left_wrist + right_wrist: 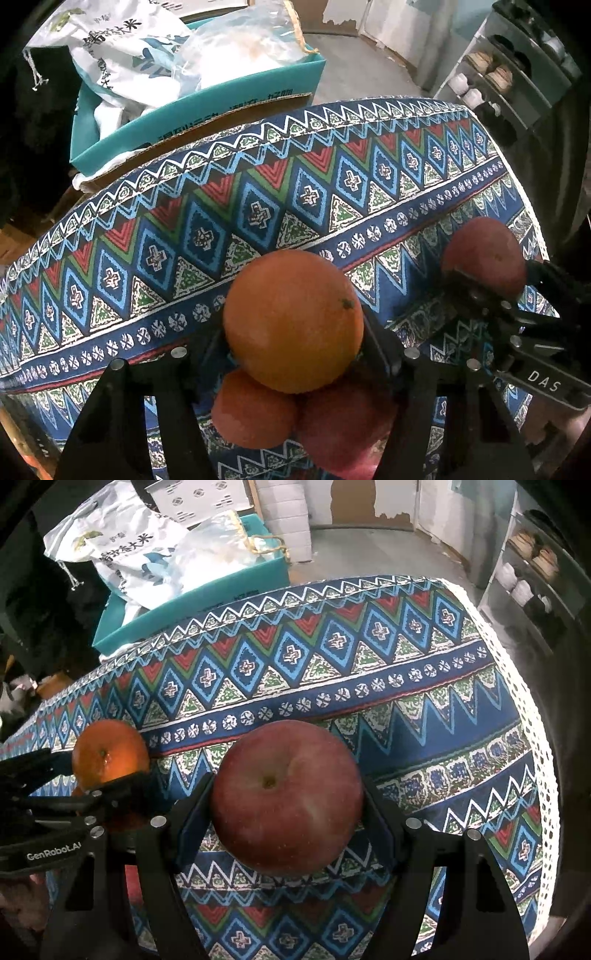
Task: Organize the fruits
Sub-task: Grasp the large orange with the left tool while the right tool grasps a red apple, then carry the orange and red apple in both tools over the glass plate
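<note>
With the orange (293, 319) pinched in the left tongs (295, 350) just above two other fruits (299, 421) on the tabletop (369, 184), and the apple (286, 797) clamped in the right tongs (288, 812), the pile could be nudged and fruit sent rolling.

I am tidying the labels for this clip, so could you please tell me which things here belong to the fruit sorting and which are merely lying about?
Job: orange in left gripper; apple in right gripper; two fruits beneath the orange.
Lying about: teal box, rice bag, shelf.
</note>
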Demonstrator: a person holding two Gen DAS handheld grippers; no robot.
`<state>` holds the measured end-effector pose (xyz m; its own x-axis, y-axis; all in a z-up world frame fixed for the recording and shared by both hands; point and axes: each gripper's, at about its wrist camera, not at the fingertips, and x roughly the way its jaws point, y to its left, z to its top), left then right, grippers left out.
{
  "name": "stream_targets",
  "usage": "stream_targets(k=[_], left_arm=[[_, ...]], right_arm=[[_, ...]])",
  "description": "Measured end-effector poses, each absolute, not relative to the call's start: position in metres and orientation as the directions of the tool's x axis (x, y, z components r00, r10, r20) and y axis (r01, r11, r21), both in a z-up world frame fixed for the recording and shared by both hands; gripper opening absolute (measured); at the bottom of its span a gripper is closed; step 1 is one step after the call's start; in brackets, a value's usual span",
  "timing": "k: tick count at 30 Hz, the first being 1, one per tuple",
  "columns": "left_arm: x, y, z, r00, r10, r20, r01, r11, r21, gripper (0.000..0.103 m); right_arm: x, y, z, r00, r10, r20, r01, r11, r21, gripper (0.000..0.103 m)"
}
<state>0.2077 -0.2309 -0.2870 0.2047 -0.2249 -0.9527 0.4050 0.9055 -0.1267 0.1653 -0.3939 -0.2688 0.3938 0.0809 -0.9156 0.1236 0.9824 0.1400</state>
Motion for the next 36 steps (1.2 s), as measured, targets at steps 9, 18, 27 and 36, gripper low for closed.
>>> stream_targets(k=[9, 18, 27, 36], left_arm=[[0.199, -0.219, -0.267, 0.234, -0.269, -0.934, 0.394, 0.905, -0.161, 0.067], [0.185, -0.215, -0.241, 0.279, -0.277, -0.919, 0.397, 0.905, -0.152, 0.067], [0.169, -0.196, -0.208, 0.325, -0.297, -0.898, 0.375, 0.912, -0.166, 0.067], [0.153, -0.166, -0.175, 0.397, -0.281, -0.874, 0.343, 0.928, -0.142, 0.067]], right_arm=[[0.164, -0.386, -0.252, 0.428, 0.080, -0.900, 0.098, 0.986, 0.134, 0.074], [0.157, -0.378, -0.227, 0.469, 0.081, -0.880, 0.069, 0.990, 0.127, 0.074], [0.151, -0.363, -0.198, 0.508, 0.098, -0.856, 0.026, 0.991, 0.129, 0.074], [0.142, -0.339, -0.166, 0.545, 0.118, -0.830, -0.022, 0.992, 0.126, 0.074]])
